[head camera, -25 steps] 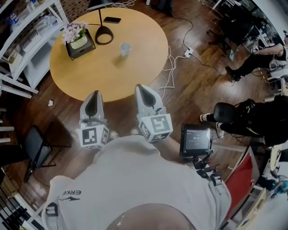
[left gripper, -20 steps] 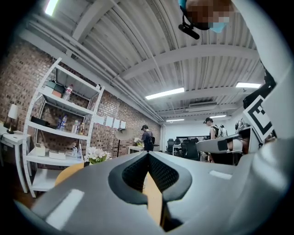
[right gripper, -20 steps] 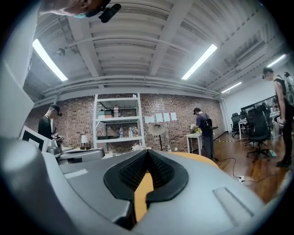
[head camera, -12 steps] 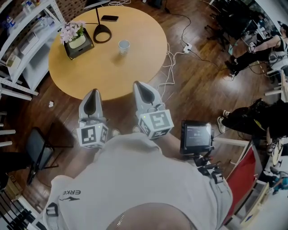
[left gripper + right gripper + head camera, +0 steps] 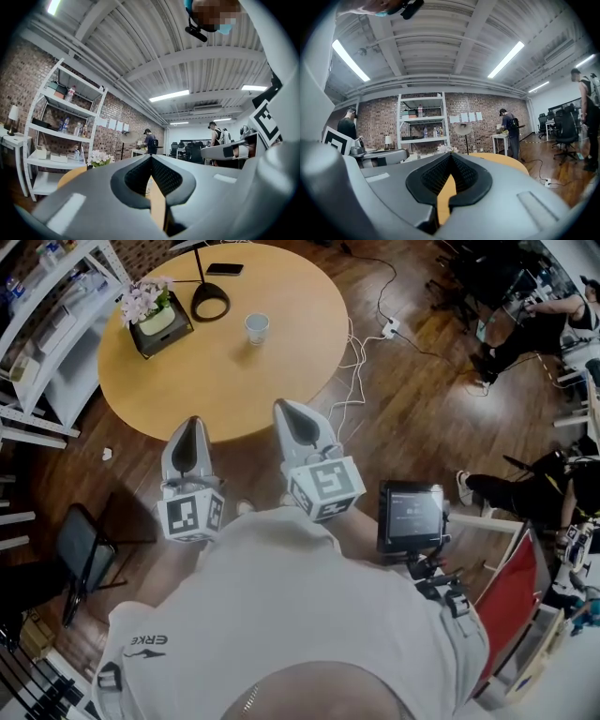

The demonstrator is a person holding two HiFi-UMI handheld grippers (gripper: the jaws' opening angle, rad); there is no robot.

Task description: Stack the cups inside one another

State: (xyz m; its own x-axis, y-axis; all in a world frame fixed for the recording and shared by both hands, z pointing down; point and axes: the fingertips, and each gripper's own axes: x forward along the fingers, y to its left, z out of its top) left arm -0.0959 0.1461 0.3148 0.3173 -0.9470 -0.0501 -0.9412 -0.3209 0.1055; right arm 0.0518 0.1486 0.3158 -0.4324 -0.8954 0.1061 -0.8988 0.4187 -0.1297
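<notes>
Small whitish translucent cup (image 5: 256, 327) is the only one in sight and is the farthest item reported. Nearest the person, the left hand-held gripper (image 5: 193, 427) and the right hand-held gripper (image 5: 284, 412) are held side by side before the torso, pointing level at the near edge of the round yellow wooden tabletop (image 5: 216, 381). Each gripper view shows the ribbed black pads met at the tip with nothing between them, so both are closed and empty. Over the last second neither tool has shifted or opened. Only the head view has drifted, setting the tabletop slightly higher in frame. The cup stands upright near the middle of the tabletop, well apart from both tools. It keeps the same station relative to the black box of pale pink flowers (image 5: 155, 315) and the black ring-shaped lamp base (image 5: 210, 302). Whether it is a single cup or several already nested cannot be made out, and no other cup shows. Judgement: nothing was done to the cup in this interval.
</notes>
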